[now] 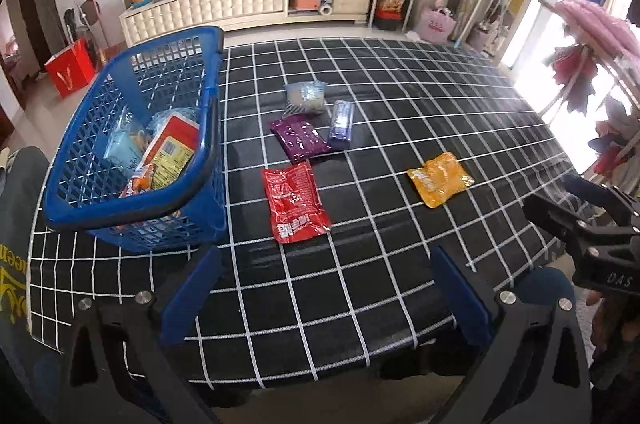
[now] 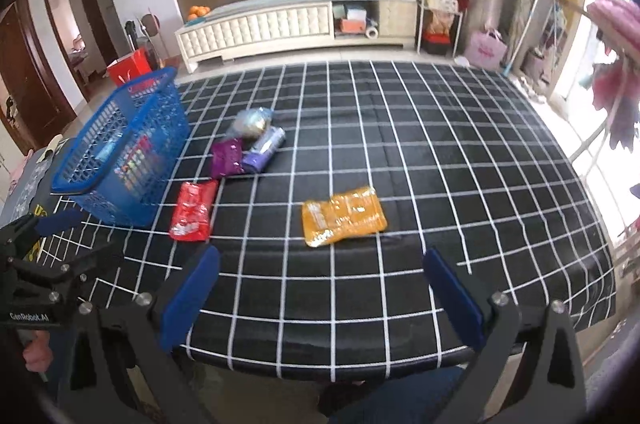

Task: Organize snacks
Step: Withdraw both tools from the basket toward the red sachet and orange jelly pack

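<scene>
basket (image 1: pixel 132 152) on table (image 1: pixel 400 264), left, holding packets | four snack packets (image 1: pixel 296 202) clustered just right of it | lone packet (image 1: pixel 440 178) farther right, apart

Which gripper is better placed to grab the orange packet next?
Right. The right gripper is open and points almost straight at the orange packet; from the left gripper it lies off to the right.

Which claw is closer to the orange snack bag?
The right claw. The orange snack bag lies just ahead of its open fingers, nearly centred. The left claw sits further over, toward the blue basket, with the bag off to its right.
</scene>
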A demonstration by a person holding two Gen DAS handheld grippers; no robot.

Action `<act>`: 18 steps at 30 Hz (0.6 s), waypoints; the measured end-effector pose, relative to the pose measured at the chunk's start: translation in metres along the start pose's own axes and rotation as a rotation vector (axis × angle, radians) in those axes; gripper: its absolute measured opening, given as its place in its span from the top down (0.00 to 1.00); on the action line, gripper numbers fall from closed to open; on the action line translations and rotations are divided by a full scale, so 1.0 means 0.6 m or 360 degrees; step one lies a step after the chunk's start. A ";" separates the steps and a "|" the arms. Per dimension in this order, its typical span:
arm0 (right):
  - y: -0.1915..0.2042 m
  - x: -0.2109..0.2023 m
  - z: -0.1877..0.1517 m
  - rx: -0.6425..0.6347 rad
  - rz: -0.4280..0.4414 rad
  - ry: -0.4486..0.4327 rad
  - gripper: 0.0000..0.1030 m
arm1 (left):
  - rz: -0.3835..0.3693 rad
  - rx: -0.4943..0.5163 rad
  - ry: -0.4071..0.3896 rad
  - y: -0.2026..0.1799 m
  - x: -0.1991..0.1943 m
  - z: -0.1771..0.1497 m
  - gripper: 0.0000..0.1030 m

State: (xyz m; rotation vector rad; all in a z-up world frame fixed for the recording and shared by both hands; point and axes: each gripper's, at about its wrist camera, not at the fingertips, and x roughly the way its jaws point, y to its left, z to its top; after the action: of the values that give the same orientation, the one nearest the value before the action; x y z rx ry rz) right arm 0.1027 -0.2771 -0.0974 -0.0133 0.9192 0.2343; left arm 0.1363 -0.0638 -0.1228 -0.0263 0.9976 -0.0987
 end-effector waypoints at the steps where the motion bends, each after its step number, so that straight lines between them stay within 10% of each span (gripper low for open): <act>1: -0.007 0.008 -0.001 0.0016 0.0007 0.0007 0.00 | 0.0016 0.0009 0.0004 -0.003 0.005 0.001 0.00; 18: -0.055 0.117 0.008 0.0093 0.0021 0.0140 0.00 | 0.0068 0.0004 0.0214 -0.015 0.158 0.040 0.00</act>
State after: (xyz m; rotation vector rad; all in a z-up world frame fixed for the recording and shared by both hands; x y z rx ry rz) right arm 0.1546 -0.2950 -0.1528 0.0364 1.0138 0.2203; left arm 0.2068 -0.0821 -0.1885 0.0039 1.1318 -0.0633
